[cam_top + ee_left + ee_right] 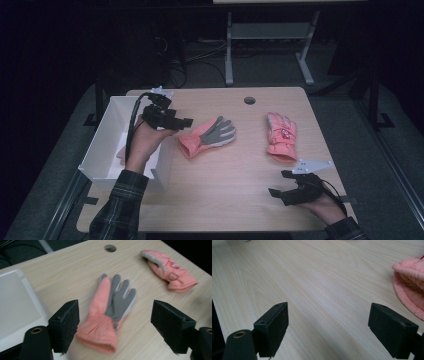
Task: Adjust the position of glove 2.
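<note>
Looking down from the high view, I have the left gripper held above the table's left side, just beside the cuff of the nearer pink fabric glove with a grey palm. Its jaws stand spread with nothing between them; in the left gripper view that glove lies flat, palm up, on the light wooden table, fingers pointing away from me. A second pink padded glove lies well apart to the right, back side up. Behind my left hand sits an open white box at the table's left edge. My right gripper rests low near the front right corner, jaws spread and empty over bare wood, with the second glove's cuff off to one side.
</note>
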Available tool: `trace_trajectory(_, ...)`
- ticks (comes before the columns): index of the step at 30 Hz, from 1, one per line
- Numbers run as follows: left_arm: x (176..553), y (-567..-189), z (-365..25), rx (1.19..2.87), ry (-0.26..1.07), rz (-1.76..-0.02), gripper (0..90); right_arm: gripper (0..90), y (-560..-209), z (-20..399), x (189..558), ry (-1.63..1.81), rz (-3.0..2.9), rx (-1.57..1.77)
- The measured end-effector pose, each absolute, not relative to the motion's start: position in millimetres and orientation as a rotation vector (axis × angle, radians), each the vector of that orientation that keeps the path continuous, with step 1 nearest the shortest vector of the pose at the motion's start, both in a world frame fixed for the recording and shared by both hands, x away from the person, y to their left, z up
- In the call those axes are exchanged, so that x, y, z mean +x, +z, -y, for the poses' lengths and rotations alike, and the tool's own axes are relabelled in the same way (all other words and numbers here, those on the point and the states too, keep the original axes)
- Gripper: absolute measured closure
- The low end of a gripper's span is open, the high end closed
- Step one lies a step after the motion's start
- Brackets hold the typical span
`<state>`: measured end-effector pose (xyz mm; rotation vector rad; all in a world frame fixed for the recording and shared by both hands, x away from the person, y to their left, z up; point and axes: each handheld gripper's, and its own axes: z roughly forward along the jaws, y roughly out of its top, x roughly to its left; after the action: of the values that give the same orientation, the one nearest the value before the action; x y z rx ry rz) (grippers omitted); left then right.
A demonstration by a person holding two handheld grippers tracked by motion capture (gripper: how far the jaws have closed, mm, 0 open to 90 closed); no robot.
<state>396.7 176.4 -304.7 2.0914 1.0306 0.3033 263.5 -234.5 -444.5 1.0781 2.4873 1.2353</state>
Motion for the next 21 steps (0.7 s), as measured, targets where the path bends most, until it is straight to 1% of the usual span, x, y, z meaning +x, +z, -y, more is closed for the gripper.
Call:
trace_trajectory(1,396.1,-304.9,-171.0,2.09,0.297,-1.019,25.8,16.3,-444.5,234.6,263.6,1.234,-2.487,1.076)
trace_trajectory(2,395.5,-305.5,-165.4,2.083,0.29,-1.013,31.3,16.3,-444.6,235.0,263.7,1.233,-2.487,1.07)
trace_trajectory(3,395.3,-306.3,-160.1,2.082,0.286,-1.004,32.7,16.3,-444.4,235.4,263.7,1.234,-2.487,1.07)
trace_trajectory(4,394.9,-307.1,-154.5,2.079,0.277,-0.993,36.0,16.3,-444.4,235.9,263.7,1.238,-2.483,1.067)
trace_trajectory(5,394.8,-307.9,-149.7,2.09,0.272,-0.973,43.7,16.3,-443.9,236.1,263.4,1.238,-2.482,1.075)
trace_trajectory(7,395.3,-310.7,-139.3,2.089,0.278,-0.959,50.2,16.3,-443.9,236.5,263.0,1.236,-2.483,1.073)
trace_trajectory(8,396.0,-312.4,-135.0,2.089,0.274,-0.955,56.9,16.3,-443.8,236.4,262.7,1.236,-2.484,1.073)
trace_trajectory(9,397.3,-314.2,-131.4,2.088,0.271,-0.948,59.1,16.3,-443.7,236.2,262.4,1.237,-2.485,1.073)
trace_trajectory(10,398.6,-316.7,-126.9,2.083,0.256,-0.944,63.4,16.3,-443.6,236.1,262.2,1.238,-2.484,1.074)
trace_trajectory(11,400.0,-318.8,-124.0,2.081,0.244,-0.936,71.2,16.4,-443.7,236.3,262.2,1.236,-2.486,1.071)
trace_trajectory(12,400.9,-320.3,-121.6,2.076,0.237,-0.936,74.6,16.5,-443.8,236.6,262.2,1.237,-2.485,1.072)
trace_trajectory(14,403.1,-324.5,-115.3,2.079,0.222,-0.928,85.3,16.6,-443.7,237.4,262.2,1.236,-2.485,1.075)
trace_trajectory(15,404.6,-326.7,-112.6,2.085,0.216,-0.922,88.7,16.6,-443.8,237.8,262.3,1.238,-2.484,1.072)
trace_trajectory(21,415.5,-349.0,-99.6,2.138,0.247,-0.954,89.7,16.5,-444.3,238.3,260.8,1.237,-2.485,1.076)
